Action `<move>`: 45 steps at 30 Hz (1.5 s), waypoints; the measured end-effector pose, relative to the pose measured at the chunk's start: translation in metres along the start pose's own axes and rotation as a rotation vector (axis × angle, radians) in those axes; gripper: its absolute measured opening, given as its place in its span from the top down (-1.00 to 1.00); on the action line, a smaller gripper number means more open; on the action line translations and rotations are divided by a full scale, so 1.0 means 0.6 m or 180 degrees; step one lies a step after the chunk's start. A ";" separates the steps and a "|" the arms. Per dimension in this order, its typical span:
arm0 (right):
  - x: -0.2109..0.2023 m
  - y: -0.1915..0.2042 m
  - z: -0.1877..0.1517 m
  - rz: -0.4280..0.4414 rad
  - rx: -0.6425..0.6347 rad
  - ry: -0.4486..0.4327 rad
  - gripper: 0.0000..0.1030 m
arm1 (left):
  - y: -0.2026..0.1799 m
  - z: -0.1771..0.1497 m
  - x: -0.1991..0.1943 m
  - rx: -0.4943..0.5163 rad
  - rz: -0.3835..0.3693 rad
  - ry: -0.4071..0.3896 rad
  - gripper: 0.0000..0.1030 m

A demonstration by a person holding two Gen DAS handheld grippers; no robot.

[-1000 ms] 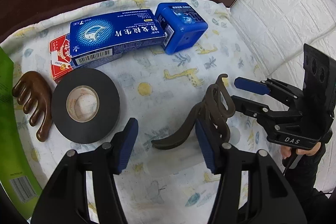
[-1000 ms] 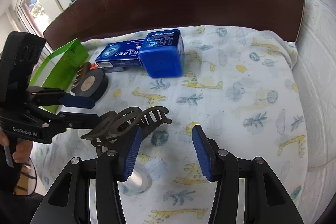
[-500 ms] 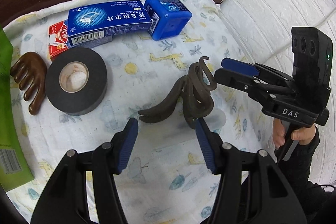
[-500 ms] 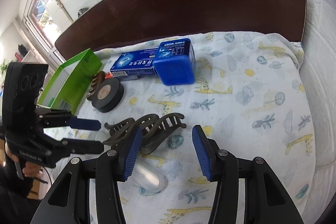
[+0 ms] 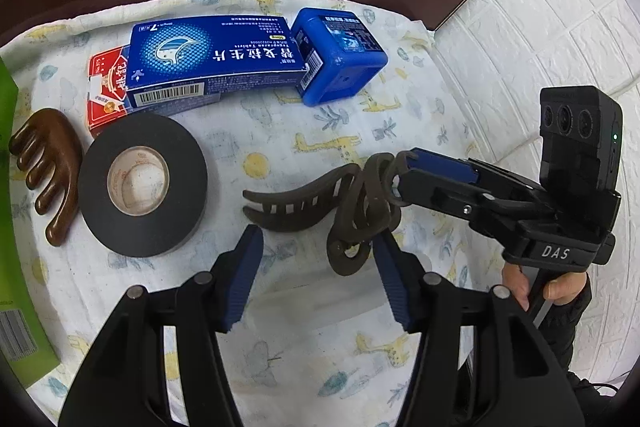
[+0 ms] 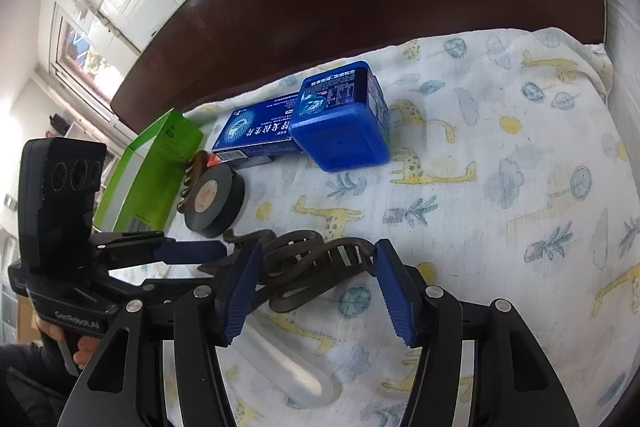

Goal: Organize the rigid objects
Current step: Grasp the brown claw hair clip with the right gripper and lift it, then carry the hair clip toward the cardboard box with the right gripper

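Brown hair claw [image 5: 320, 203] lies beside the black tape roll [image 5: 142, 183]; right tongs [image 6: 316, 283] straddle it, just widening, pads not pressing; left tongs [image 5: 316, 279] gape empty.

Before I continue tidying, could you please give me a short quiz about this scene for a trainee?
1. True or false: the black tape roll lies flat on the cloth.
2. What lies between the tape roll and the green box? A) wooden comb B) spoon C) scissors
3. Fill in: the long blue box partly covers a ___ box.
Key: 1 true; 2 A; 3 red box.
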State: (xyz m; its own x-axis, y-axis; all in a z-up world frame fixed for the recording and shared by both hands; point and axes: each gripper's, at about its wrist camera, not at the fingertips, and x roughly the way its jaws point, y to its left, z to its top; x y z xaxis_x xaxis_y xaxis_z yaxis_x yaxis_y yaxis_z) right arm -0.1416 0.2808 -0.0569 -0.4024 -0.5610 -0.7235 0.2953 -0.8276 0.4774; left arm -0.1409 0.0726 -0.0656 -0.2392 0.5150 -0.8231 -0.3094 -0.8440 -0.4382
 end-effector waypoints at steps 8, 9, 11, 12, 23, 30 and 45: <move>-0.006 0.009 -0.013 0.0064 -0.0260 0.0088 -0.43 | 0.007 0.012 0.001 0.0107 -0.0062 0.0023 -0.09; -0.005 0.012 -0.013 0.0040 -0.0316 0.0092 -0.45 | 0.006 0.013 0.002 0.0132 -0.0036 0.0016 -0.09; -0.002 0.018 -0.013 -0.0029 -0.0400 0.0101 -0.46 | 0.000 0.014 0.001 0.0206 0.0052 0.0000 -0.09; -0.001 0.019 -0.013 -0.0079 -0.0424 0.0095 -0.46 | -0.004 0.014 0.000 0.0252 0.0087 -0.0008 -0.09; 0.018 0.003 -0.008 -0.0155 -0.0256 0.0094 -0.45 | -0.001 0.043 0.021 0.0373 0.0061 -0.0002 -0.42; 0.013 -0.009 -0.011 -0.0092 -0.0068 -0.0035 -0.36 | 0.016 0.050 0.031 0.0179 -0.0351 0.0032 -0.45; -0.029 0.055 -0.021 -0.0352 0.0042 -0.0364 -0.05 | -0.035 0.021 -0.034 0.0472 -0.0238 -0.0310 -0.20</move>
State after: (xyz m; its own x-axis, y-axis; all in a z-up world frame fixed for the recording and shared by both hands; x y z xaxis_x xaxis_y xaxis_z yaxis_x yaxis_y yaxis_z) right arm -0.1138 0.2633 -0.0351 -0.5281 -0.4647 -0.7108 0.2326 -0.8841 0.4052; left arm -0.1408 0.0815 -0.0350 -0.2961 0.5937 -0.7482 -0.4601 -0.7751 -0.4329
